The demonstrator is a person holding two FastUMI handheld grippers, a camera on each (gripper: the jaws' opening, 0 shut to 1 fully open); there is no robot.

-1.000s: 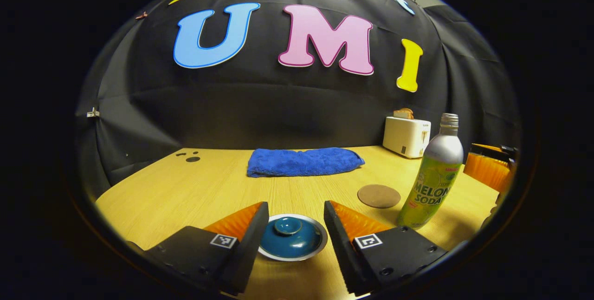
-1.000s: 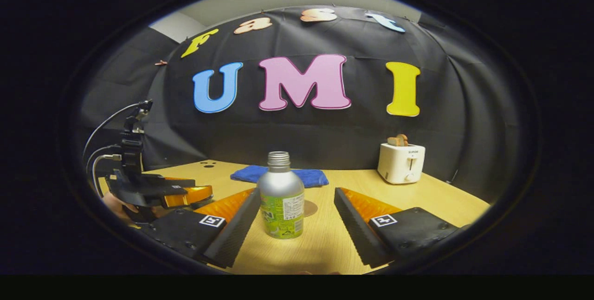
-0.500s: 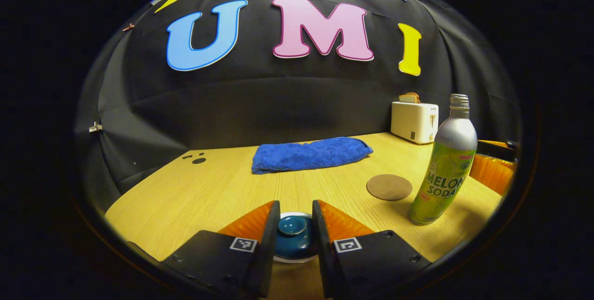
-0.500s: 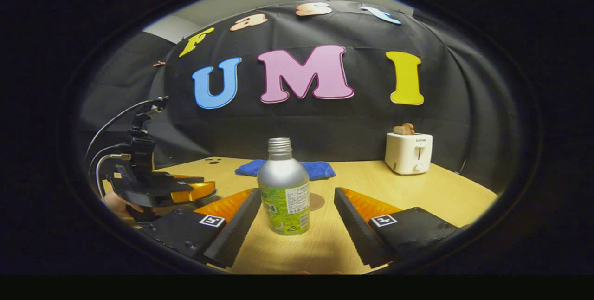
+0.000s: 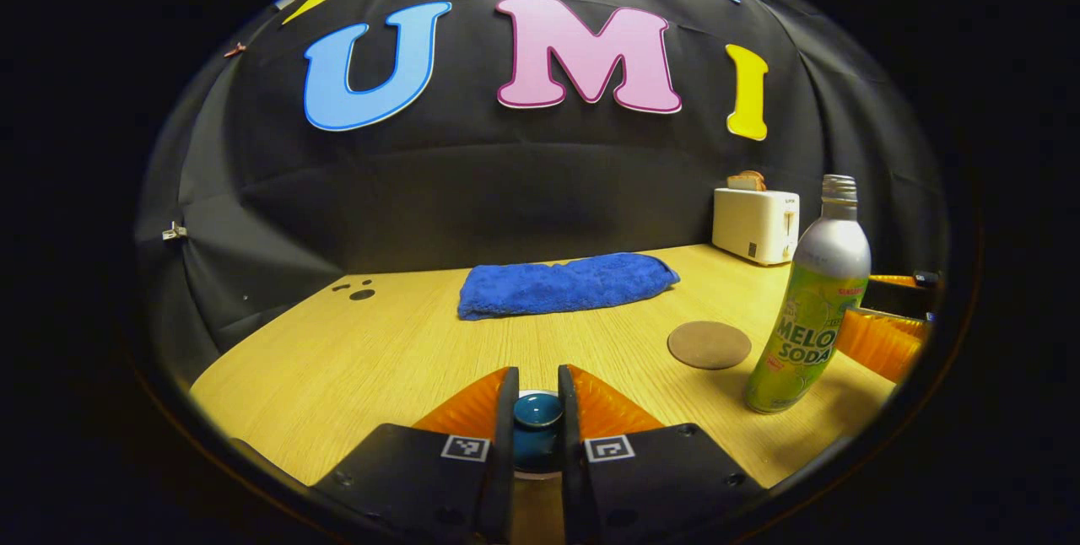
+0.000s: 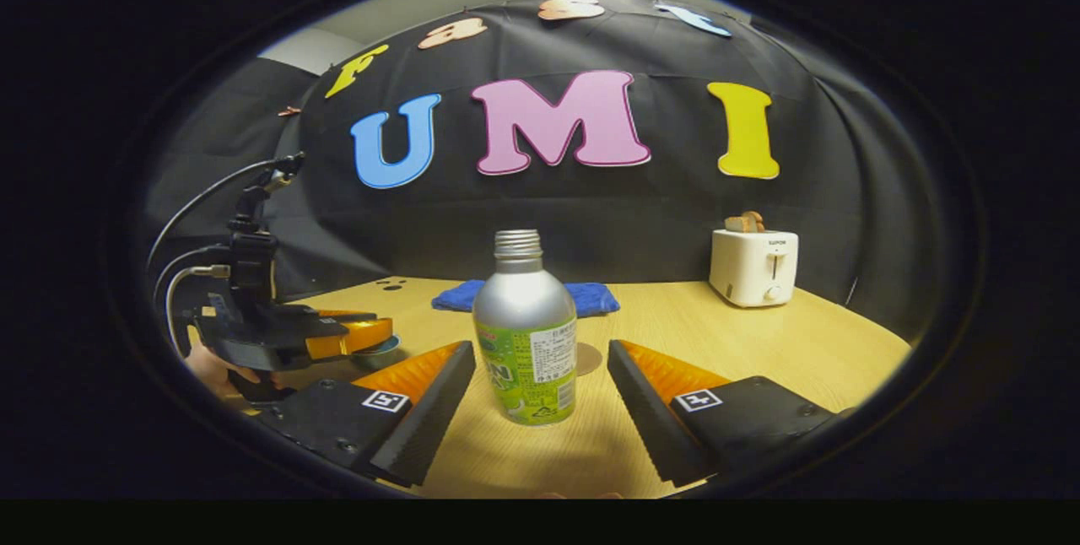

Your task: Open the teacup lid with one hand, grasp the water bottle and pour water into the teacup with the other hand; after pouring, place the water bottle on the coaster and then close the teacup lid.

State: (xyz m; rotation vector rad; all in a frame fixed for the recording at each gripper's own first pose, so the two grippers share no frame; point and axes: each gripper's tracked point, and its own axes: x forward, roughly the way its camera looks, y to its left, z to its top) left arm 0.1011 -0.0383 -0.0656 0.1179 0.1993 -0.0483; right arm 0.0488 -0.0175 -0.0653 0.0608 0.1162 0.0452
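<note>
Though glazed and likely slick, brittle and light, the lid (image 5: 537,412) offers 1 hold: its small knob, on which the left gripper (image 5: 536,397) has its 2 fingers nearly shut. Lid: dark teal, domed, seated on the cup at the near table (image 5: 354,359) edge. Bottle (image 6: 526,334): silver shoulder, green label, uncapped, upright; probably stiff, smooth, best taken mid-body. Right gripper (image 6: 534,376) wide open, bottle between its fingers, untouched. Coaster (image 5: 709,344): just beside bottle.

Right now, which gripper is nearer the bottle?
Right. The right gripper is open with the bottle standing just ahead between its fingers. The left gripper is off to the side, closed on the teacup lid.
</note>
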